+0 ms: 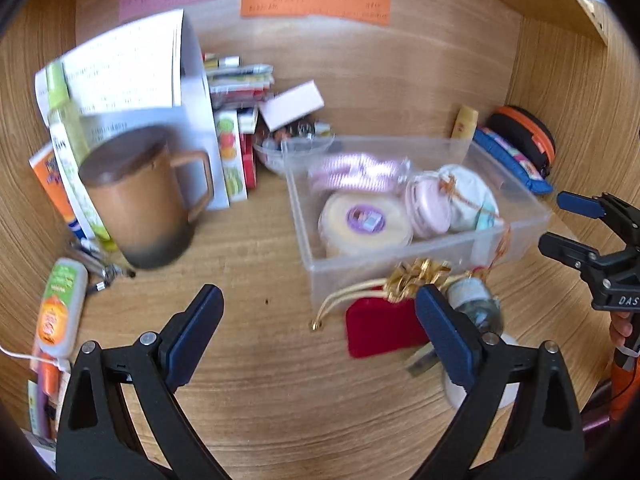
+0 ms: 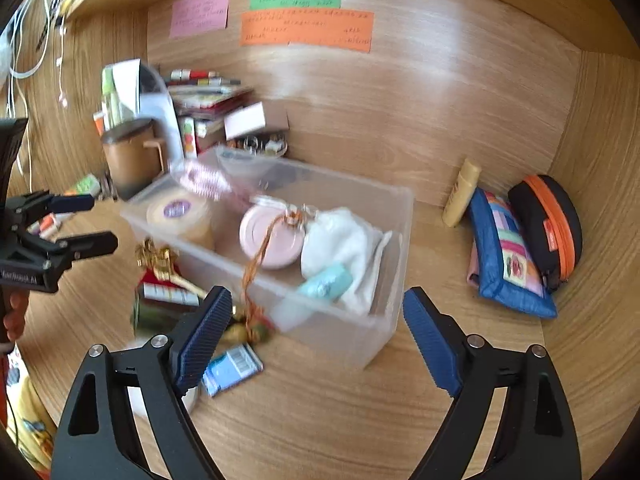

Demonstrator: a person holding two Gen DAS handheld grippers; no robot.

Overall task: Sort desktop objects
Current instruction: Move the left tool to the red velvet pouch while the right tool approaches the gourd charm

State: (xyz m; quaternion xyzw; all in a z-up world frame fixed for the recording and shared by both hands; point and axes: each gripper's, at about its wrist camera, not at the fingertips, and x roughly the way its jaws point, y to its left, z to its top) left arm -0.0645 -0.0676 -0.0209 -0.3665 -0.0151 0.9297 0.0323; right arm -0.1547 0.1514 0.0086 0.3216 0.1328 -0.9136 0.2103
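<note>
— So, the bin (image 2: 384, 216)?
— Clear, mid-counter (image 1: 260, 360), nearer the back edge; a pink tin (image 2: 272, 240) and a white pouch (image 2: 340, 240) lie inside.
— Mug (image 1: 140, 200)?
— Brown, left of the bin.
— Tools?
— Left tool (image 1: 320, 328) and right tool (image 2: 318, 336) both spread, gripping nothing.

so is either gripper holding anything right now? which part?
Nothing is held. The left gripper is open over bare desk, and the right gripper is open with its fingers either side of the clear bin's near corner, not touching it.
</note>
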